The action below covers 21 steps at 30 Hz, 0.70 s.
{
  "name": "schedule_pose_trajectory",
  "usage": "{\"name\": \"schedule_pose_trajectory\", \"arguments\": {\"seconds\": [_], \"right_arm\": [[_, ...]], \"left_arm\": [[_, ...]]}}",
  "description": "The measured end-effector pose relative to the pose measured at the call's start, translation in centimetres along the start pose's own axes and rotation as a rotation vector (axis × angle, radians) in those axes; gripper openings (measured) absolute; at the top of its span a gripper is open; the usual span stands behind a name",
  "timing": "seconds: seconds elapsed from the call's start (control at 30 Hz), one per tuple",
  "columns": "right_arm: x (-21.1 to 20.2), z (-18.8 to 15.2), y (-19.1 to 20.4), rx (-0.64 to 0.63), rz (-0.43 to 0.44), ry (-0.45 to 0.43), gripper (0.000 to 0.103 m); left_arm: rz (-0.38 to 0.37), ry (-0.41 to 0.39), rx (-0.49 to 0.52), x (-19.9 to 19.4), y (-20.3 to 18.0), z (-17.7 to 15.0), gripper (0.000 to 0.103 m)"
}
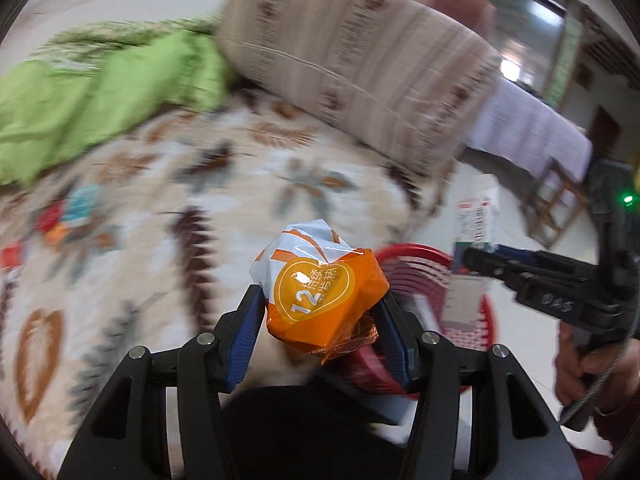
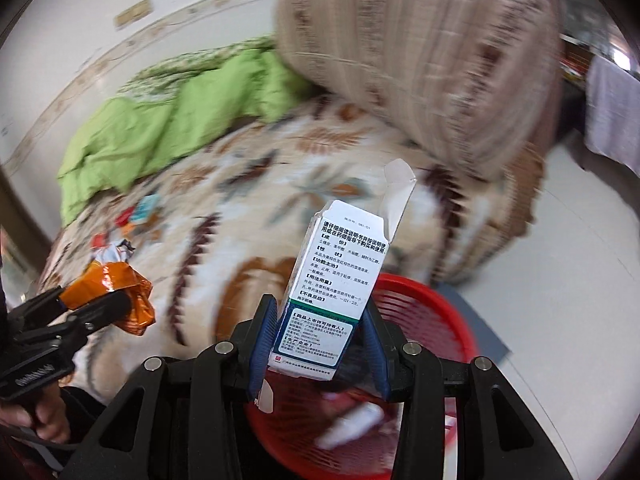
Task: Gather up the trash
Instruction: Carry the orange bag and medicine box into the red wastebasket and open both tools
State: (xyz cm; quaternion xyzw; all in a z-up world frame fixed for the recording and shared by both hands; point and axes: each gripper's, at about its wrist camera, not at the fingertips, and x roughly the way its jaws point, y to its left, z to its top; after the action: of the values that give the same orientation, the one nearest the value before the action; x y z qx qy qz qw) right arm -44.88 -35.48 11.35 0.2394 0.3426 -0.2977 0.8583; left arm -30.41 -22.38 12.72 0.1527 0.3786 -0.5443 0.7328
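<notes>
While our left gripper [image 1: 320, 316] jaws clamp an orange wrapper [image 1: 320, 300] and our right gripper [image 2: 320, 340] jaws clamp a medicine box [image 2: 336, 280], a red basket [image 2: 432, 312] sits below both; beyond it, the leaf-print bed [image 2: 248, 200], green quilt [image 2: 160, 120].

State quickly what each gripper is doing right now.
Left gripper: shut on the orange wrapper.
Right gripper: shut on the medicine box.
</notes>
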Motion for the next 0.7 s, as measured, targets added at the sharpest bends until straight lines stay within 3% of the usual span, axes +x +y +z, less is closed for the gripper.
{"name": "schedule_pose_trajectory", "arguments": {"seconds": [0.17, 0.23, 0.3, 0.47, 0.7], "right_arm": [[-0.2, -1.2, -3.0, 0.018, -0.031, 0.047, 0.045], [0.1, -1.7, -3.9, 0.03, -0.03, 0.065, 0.045], [0.6, -2.0, -4.3, 0.023, -0.034, 0.092, 0.046], [0.6, -2.1, -5.2, 0.043, -0.054, 0.087, 0.049], [1.4, -0.7, -3.0, 0.052, 0.011, 0.061, 0.049]], "left_arm": [[-0.086, 0.068, 0.066, 3.4, -4.3, 0.6, 0.055], [-0.117, 0.09, 0.083, 4.6, -5.5, 0.6, 0.059], [-0.126, 0.1, 0.095, 5.0, -6.0, 0.5, 0.07], [-0.1, 0.087, 0.097, 4.2, -5.2, 0.1, 0.07], [0.008, 0.049, -0.017, 1.9, -0.3, 0.0, 0.07]]}}
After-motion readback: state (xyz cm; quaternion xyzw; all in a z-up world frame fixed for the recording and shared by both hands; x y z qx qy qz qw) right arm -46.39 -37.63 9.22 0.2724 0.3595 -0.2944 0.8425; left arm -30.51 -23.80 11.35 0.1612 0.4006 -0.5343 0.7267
